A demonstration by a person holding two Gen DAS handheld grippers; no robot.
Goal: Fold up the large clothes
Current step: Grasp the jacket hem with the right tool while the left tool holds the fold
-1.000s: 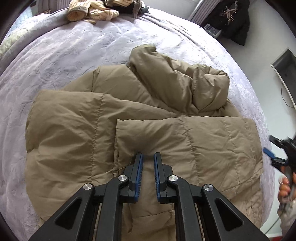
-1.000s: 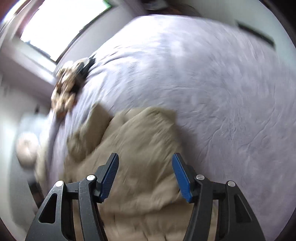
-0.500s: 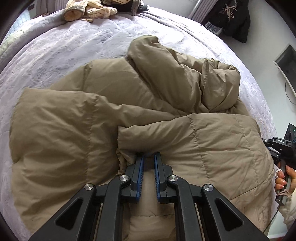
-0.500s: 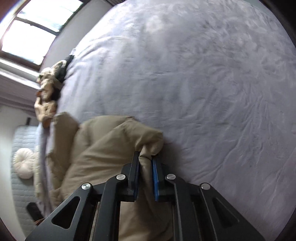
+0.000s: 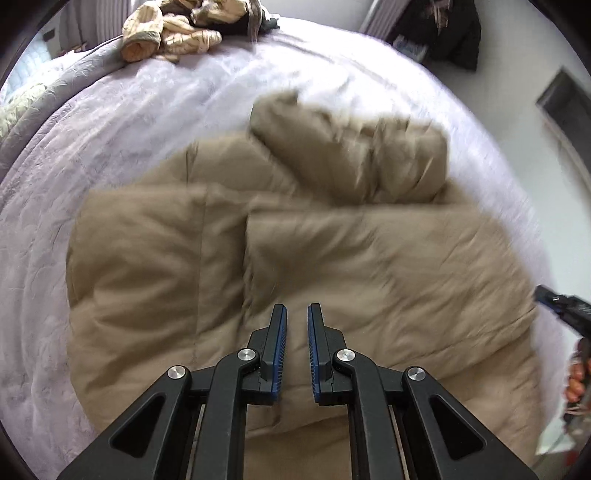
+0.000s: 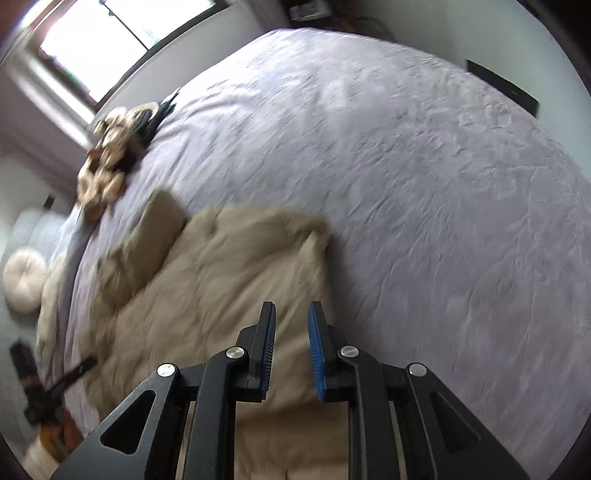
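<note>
Jacket [image 5: 295,266] — tan, puffy, quilted — lies spread on the lavender bedspread [image 5: 92,155], its hood or collar bunched at the jacket's far edge. My left gripper [image 5: 296,314] hovers above the jacket's middle panel, fingers nearly closed with a narrow gap and nothing in it. My right gripper [image 6: 291,314] hangs over the jacket's near right edge; its jaws are opening, no cloth between them. Risk, as I judge it: padded, springy fabric may spring any fold back open once released. Closing on just the slick outer layer could let it slide free — and the pile of other clothes [image 5: 173,27], well beyond the jacket, leaves less room.
</note>
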